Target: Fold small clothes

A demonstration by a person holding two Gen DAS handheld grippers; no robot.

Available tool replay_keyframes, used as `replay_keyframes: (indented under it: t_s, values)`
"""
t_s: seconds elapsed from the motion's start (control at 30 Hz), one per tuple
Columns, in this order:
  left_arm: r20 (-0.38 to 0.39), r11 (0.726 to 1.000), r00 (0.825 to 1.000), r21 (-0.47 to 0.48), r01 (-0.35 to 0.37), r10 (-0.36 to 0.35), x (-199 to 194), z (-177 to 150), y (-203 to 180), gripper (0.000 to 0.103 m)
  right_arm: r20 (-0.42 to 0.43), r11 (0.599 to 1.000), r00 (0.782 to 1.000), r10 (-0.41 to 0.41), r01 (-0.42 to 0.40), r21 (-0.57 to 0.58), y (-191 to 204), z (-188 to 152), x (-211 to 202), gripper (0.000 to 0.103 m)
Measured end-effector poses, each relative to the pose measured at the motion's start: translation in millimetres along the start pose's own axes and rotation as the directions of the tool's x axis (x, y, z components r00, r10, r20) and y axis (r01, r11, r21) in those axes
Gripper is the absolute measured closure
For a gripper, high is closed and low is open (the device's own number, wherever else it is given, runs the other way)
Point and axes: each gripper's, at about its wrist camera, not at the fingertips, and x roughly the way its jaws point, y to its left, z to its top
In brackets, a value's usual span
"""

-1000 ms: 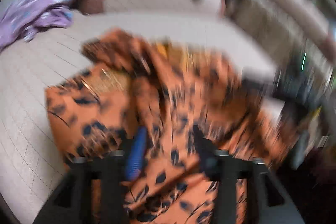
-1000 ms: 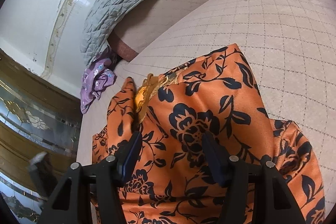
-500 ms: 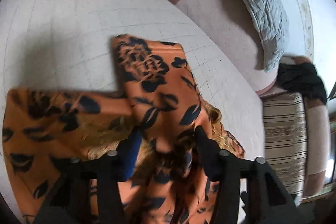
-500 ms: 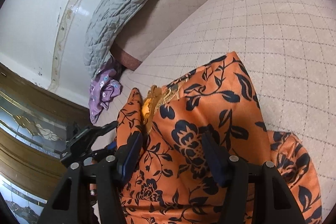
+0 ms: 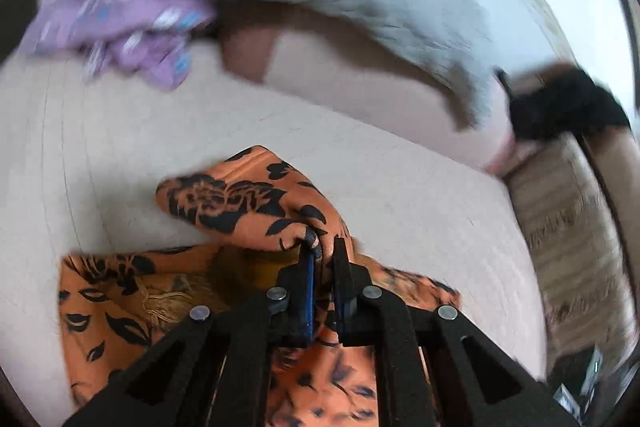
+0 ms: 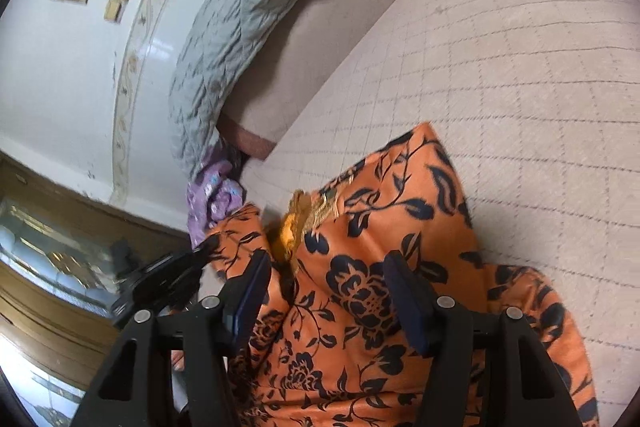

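Note:
An orange garment with black flower print [image 5: 248, 203] lies on the beige quilted bed [image 5: 400, 195]. My left gripper [image 5: 322, 247] is shut on a fold of this garment and holds a sleeve-like flap lifted off the rest. In the right wrist view the same garment [image 6: 380, 247] spreads under my right gripper [image 6: 326, 267], whose jaws stand wide apart above the cloth, holding nothing. The left gripper [image 6: 200, 251] shows at the garment's left edge there.
A purple patterned cloth [image 5: 120, 23] lies at the bed's far side, also in the right wrist view [image 6: 212, 195]. A grey quilted pillow [image 6: 248, 27] leans on the headboard. A dark cloth [image 5: 560, 107] and a striped seat [image 5: 568, 227] are at the right.
My left gripper has closed on the garment's fold and swung, lifting the flap. My right gripper stayed open over the cloth and tilted a little.

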Motion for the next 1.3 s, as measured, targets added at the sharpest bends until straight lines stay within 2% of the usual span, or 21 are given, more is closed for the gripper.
replay_keyframes:
  t_s: [0.13, 0.2, 0.23, 0.27, 0.33, 0.43, 0.53, 0.6, 0.63, 0.67, 0.7, 0.77, 0.87, 0.93, 1.03, 1.07, 1.1, 1.17, 1.2, 1.23, 1.3]
  values:
    - [-0.081, 0.974, 0.997, 0.224, 0.014, 0.004, -17, -22, -86, 0.095, 0.04, 0.999, 0.999, 0.013, -0.015, 0.042, -11, 10, -17, 0.04]
    - [-0.165, 0.948, 0.986, 0.313, 0.051, 0.002, -19, -49, -127, 0.088, 0.066, 0.998, 0.998, 0.012, -0.015, 0.057, -17, 17, -28, 0.04]
    - [-0.206, 0.938, 0.978, 0.338, 0.077, -0.006, -20, -63, -136, 0.076, 0.077, 0.998, 0.997, 0.008, -0.013, 0.064, -20, 20, -32, 0.04]
    - [-0.243, 0.929, 0.97, 0.355, 0.105, -0.017, -22, -78, -143, 0.062, 0.091, 0.997, 0.996, 0.002, -0.009, 0.072, -23, 23, -37, 0.039]
    - [-0.276, 0.927, 0.96, 0.343, 0.151, -0.054, -34, -118, -135, 0.05, 0.118, 0.995, 0.993, -0.006, -0.005, 0.099, -32, 29, -47, 0.037]
    - [-0.274, 0.95, 0.956, 0.256, 0.18, -0.108, -46, -158, -91, 0.048, 0.139, 0.992, 0.99, -0.018, 0.0, 0.127, -40, 35, -56, 0.037]
    - [-0.201, 0.988, 0.98, 0.154, 0.033, -0.001, -49, -153, -30, 0.048, 0.114, 0.991, 0.993, -0.009, -0.006, 0.132, -40, 36, -54, 0.035]
    - [-0.099, 0.987, 0.987, 0.116, -0.112, 0.123, -55, -134, 3, 0.048, 0.086, 0.993, 0.996, -0.028, 0.018, 0.116, -36, 34, -47, 0.034]
    - [-0.044, 0.978, 0.983, 0.111, -0.175, 0.18, -57, -124, 19, 0.048, 0.074, 0.994, 0.996, -0.053, 0.045, 0.1, -33, 34, -43, 0.034]
    - [-0.007, 0.965, 0.97, 0.103, -0.241, 0.243, -57, -117, 31, 0.048, 0.066, 0.994, 0.994, -0.084, 0.078, 0.081, -31, 32, -39, 0.034]
    - [0.027, 0.941, 0.945, 0.087, -0.327, 0.326, -54, -111, 47, 0.048, 0.062, 0.992, 0.992, -0.113, 0.109, 0.064, -31, 31, -36, 0.034]
    - [0.048, 0.924, 0.926, 0.058, -0.378, 0.376, -43, -107, 75, 0.048, 0.046, 0.982, 0.982, -0.186, 0.184, 0.033, -35, 30, -26, 0.034]
    - [-0.024, 0.877, 0.877, -0.027, -0.48, 0.479, -28, -108, 119, 0.049, -0.006, 0.963, 0.964, -0.267, 0.268, 0.036, -47, 30, -6, 0.034]
    - [-0.055, 0.885, 0.894, -0.13, -0.447, 0.444, -32, -102, 149, 0.049, -0.048, 0.955, 0.955, -0.291, 0.293, 0.04, -53, 26, 7, 0.034]
    - [-0.01, 0.866, 0.886, -0.203, -0.456, 0.464, -49, -98, 174, 0.049, -0.07, 0.942, 0.94, -0.335, 0.334, -0.025, -45, 16, 22, 0.034]
    - [-0.004, 0.877, 0.899, -0.221, -0.428, 0.438, -53, -99, 179, 0.048, -0.062, 0.936, 0.934, -0.351, 0.348, -0.052, -41, 14, 24, 0.034]
    - [-0.008, 0.897, 0.924, -0.238, -0.372, 0.381, -55, -99, 183, 0.047, -0.057, 0.928, 0.929, -0.366, 0.361, -0.089, -35, 11, 27, 0.035]
    - [-0.009, 0.916, 0.946, -0.244, -0.317, 0.325, -57, -99, 184, 0.029, -0.043, 0.913, 0.917, -0.396, 0.388, -0.128, -29, 5, 31, 0.046]
    - [-0.001, 0.918, 0.946, -0.241, -0.315, 0.325, -56, -99, 182, 0.024, -0.032, 0.905, 0.912, -0.41, 0.402, -0.141, -28, 3, 31, 0.056]
    - [0.006, 0.92, 0.946, -0.236, -0.314, 0.324, -54, -98, 178, 0.022, -0.026, 0.901, 0.909, -0.417, 0.409, -0.148, -28, 2, 30, 0.064]
    - [-0.011, 0.938, 0.957, -0.196, -0.287, 0.291, -43, -99, 171, 0.022, -0.01, 0.901, 0.909, -0.416, 0.411, -0.142, -26, -2, 28, 0.069]
